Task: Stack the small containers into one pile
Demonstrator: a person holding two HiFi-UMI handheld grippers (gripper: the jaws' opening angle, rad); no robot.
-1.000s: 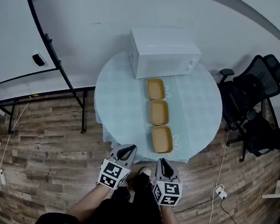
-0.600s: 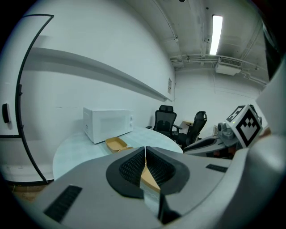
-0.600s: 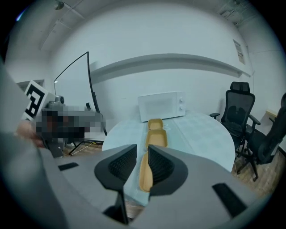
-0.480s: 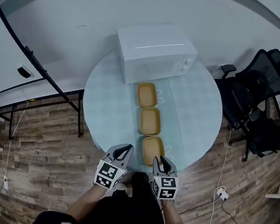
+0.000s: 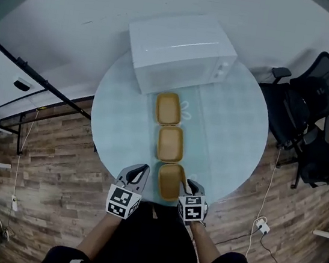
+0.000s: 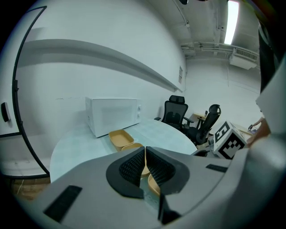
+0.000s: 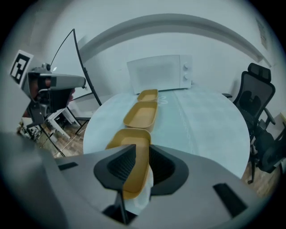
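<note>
Three tan shallow containers lie in a row on the round table [image 5: 117, 121]: the far one [image 5: 169, 108] by the microwave, the middle one [image 5: 170, 143], and the near one [image 5: 170, 180] at the front edge. My left gripper [image 5: 140, 168] hovers just left of the near container, jaws shut on nothing [image 6: 145, 156]. My right gripper [image 5: 188, 185] is at that container's right rim. In the right gripper view its jaws [image 7: 142, 163] stand slightly apart, and the near container [image 7: 127, 138] shows through the gap. The middle container [image 7: 140, 115] and the far container [image 7: 148, 95] lie beyond.
A white microwave [image 5: 179, 51] stands at the table's back edge. Black office chairs [image 5: 304, 111] crowd the right side. A black metal frame [image 5: 38, 77] runs along the wall on the left. The floor is wood planks.
The view has closed in on the table. Both grippers have come forward from over the floor to the table's front edge, on either side of the near container.
</note>
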